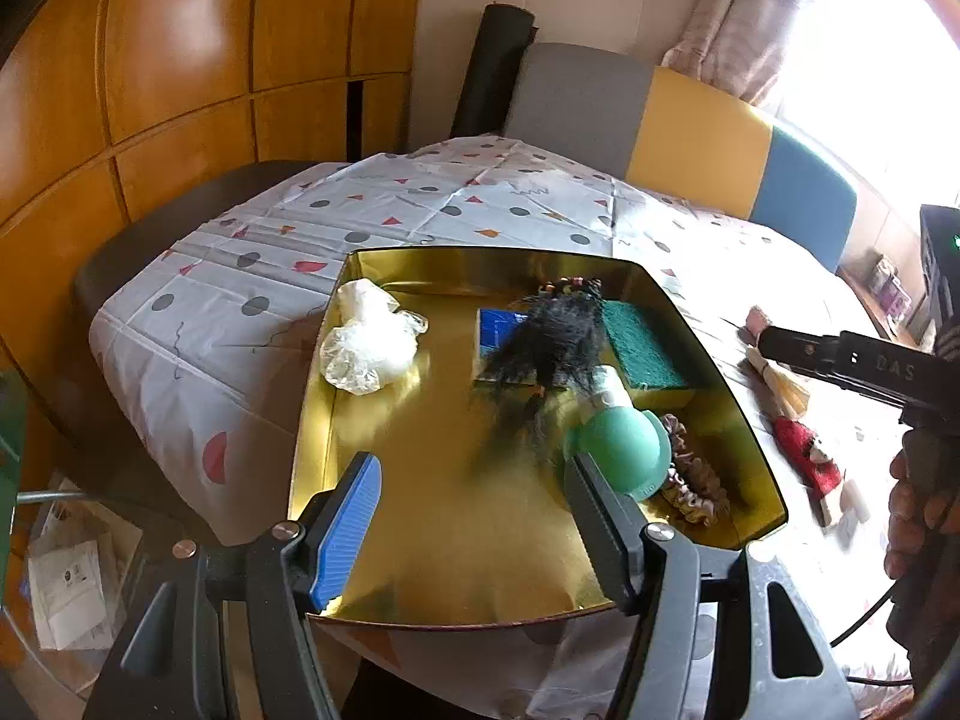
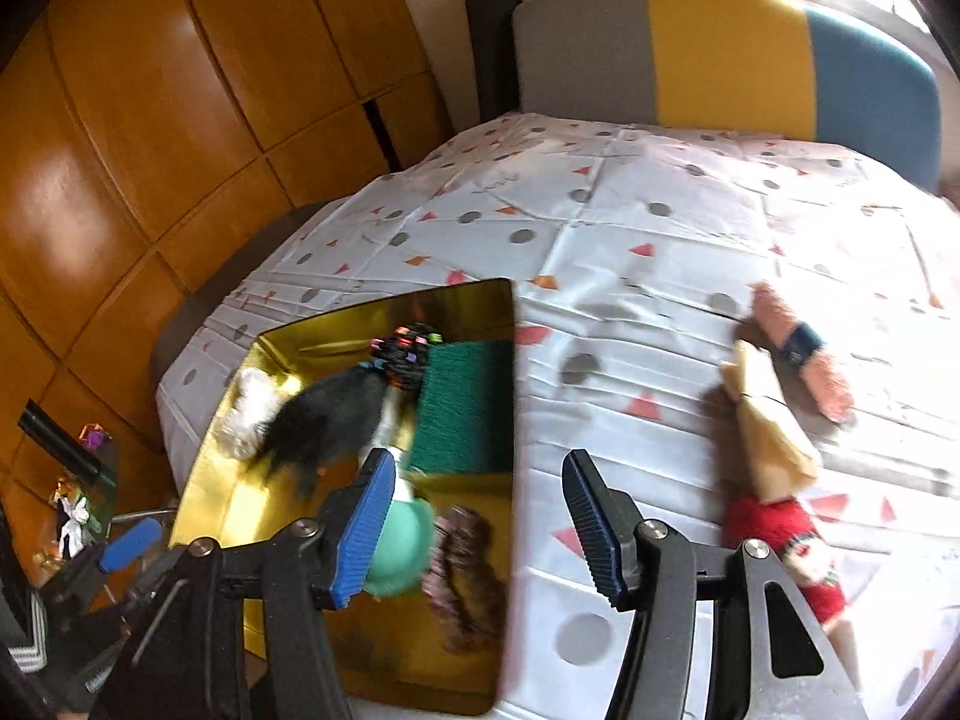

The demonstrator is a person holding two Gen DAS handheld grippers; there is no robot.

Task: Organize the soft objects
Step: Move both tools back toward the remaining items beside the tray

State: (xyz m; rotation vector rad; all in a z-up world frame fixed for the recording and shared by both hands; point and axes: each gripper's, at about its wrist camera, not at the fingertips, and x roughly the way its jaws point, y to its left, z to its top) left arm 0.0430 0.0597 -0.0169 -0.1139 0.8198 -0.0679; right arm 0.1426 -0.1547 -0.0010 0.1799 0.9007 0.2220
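A gold tray (image 1: pixel 456 540) on the table holds a crumpled plastic bag (image 1: pixel 366 339), a black feather duster (image 1: pixel 552 336) with a green bulb end (image 1: pixel 624 450), a green sponge (image 1: pixel 642 348), a blue packet (image 1: pixel 498 327) and a brown scrunchie (image 1: pixel 696 480). My left gripper (image 1: pixel 474 486) is open and empty over the tray's near part. My right gripper (image 2: pixel 480 492) is open and empty above the tray's right rim (image 2: pixel 513 420). On the cloth to the right lie a red-and-tan doll (image 2: pixel 774 480) and a pink roll with a dark band (image 2: pixel 798 348). The doll also shows in the left wrist view (image 1: pixel 798 438).
The table wears a white cloth (image 2: pixel 630 228) with coloured shapes. A grey, yellow and blue chair back (image 2: pixel 720 54) stands behind it. Wooden cabinets (image 1: pixel 150 90) fill the left. Papers (image 1: pixel 66 588) lie on the floor at left.
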